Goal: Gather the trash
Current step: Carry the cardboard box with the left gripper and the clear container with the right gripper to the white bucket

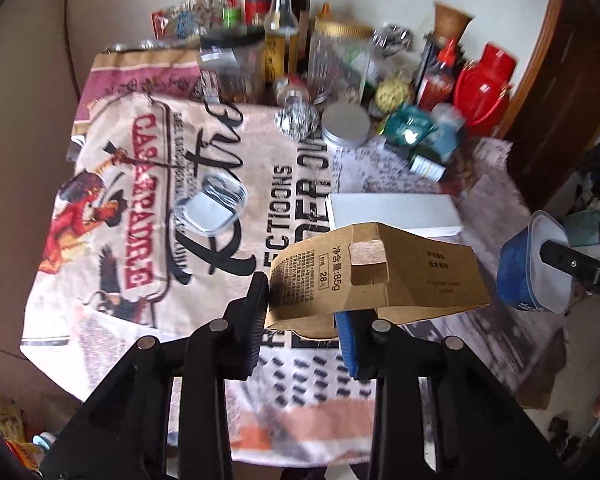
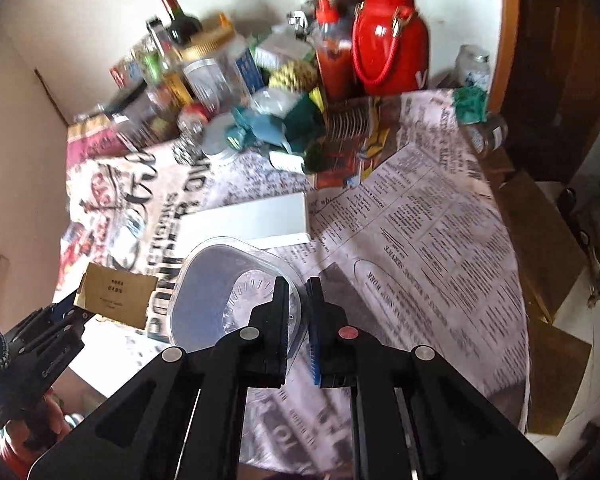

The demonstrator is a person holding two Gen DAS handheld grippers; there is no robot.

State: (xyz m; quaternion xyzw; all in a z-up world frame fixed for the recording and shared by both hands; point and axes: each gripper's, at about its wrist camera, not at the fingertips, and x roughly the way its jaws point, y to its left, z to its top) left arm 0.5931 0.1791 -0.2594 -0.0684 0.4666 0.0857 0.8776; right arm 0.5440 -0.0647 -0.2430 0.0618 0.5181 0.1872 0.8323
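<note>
My left gripper (image 1: 302, 304) is shut on a flattened brown cardboard box (image 1: 380, 276), held up off the printed tablecloth (image 1: 180, 160). The same box (image 2: 116, 294) shows at the left of the right wrist view. My right gripper (image 2: 299, 292) is shut on the rim of a clear plastic tub (image 2: 220, 292), lifted above the cloth. That tub (image 1: 534, 264) appears at the right edge of the left wrist view, with a black finger inside it. A crushed clear plastic container (image 1: 214, 208) lies on the cloth. A ball of foil (image 1: 296, 118) sits farther back.
A flat white box (image 1: 392, 214) lies mid-table, also seen as the white box (image 2: 248, 222). Bottles, jars, a red flask (image 2: 388, 36) and packets crowd the far edge by the wall. A dark wooden door (image 1: 560, 80) stands at right. Brown cartons (image 2: 540, 232) sit beside the table.
</note>
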